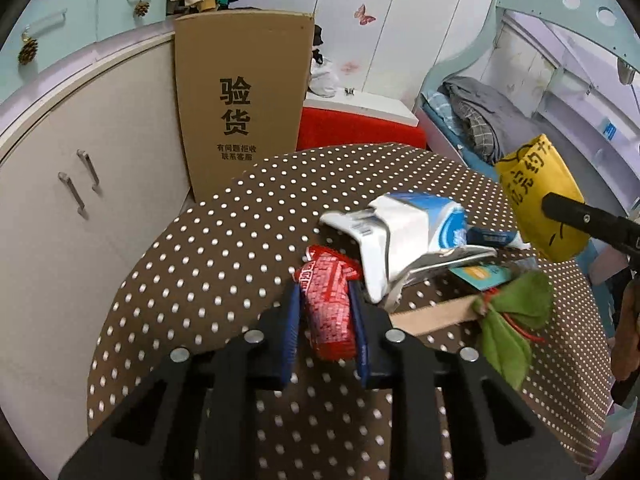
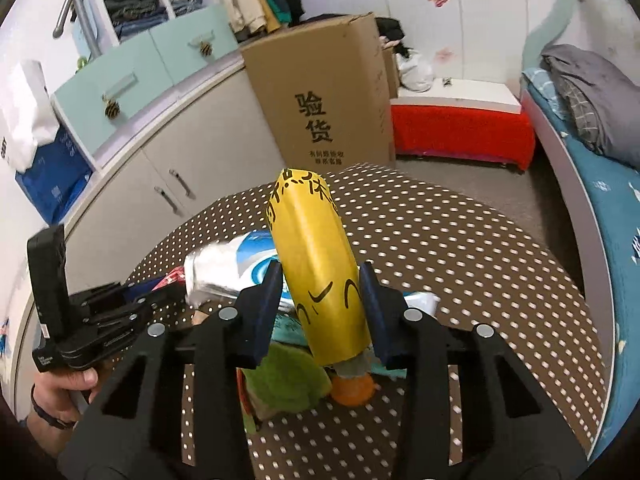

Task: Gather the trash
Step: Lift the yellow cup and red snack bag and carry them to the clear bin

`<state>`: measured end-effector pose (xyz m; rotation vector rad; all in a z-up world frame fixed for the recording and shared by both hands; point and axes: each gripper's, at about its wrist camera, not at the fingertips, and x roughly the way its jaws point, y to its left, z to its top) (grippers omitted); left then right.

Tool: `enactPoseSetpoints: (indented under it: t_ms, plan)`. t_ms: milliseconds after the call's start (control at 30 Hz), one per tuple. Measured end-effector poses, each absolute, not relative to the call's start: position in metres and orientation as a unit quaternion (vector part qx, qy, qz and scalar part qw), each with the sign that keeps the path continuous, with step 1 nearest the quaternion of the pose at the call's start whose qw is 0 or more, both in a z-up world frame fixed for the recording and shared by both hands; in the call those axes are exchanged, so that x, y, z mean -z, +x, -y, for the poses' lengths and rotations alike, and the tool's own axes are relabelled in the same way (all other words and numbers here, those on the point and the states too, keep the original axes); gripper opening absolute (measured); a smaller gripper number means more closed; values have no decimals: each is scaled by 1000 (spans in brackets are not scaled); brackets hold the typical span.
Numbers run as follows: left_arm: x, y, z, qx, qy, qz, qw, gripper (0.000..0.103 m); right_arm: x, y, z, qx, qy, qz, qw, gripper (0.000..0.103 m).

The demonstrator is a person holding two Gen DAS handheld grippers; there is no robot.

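Observation:
My left gripper (image 1: 326,296) is shut on a red snack wrapper (image 1: 328,300) just above the brown polka-dot table (image 1: 200,264). My right gripper (image 2: 322,280) is shut on a yellow paper cup (image 2: 320,264) with black writing and holds it tilted above the table; the cup also shows in the left wrist view (image 1: 540,200). A blue and white crumpled carton (image 1: 408,232) lies behind the wrapper. Green leaves (image 1: 512,320) and a cardboard scrap (image 1: 436,316) lie to the right. An orange piece (image 2: 352,390) lies under the cup.
A tall cardboard box (image 1: 240,100) stands behind the table beside a white cabinet (image 1: 72,208). A red bench (image 1: 360,128) and a bed (image 2: 600,152) are further back. The left gripper and hand (image 2: 80,320) show at the left of the right wrist view.

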<state>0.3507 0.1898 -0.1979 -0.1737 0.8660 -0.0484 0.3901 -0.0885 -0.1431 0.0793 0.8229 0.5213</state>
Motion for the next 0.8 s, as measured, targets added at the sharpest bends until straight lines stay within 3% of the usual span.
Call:
enactPoseSetpoints:
  t_ms: [467,800]
  plan:
    - [144,297,-145,45,-88,-367,925,23,107,336,179,-208,95,-347,909,39]
    - [104,301,-39,148,-58,-333,929,23,83,295,262,-151,127,-304,932,39]
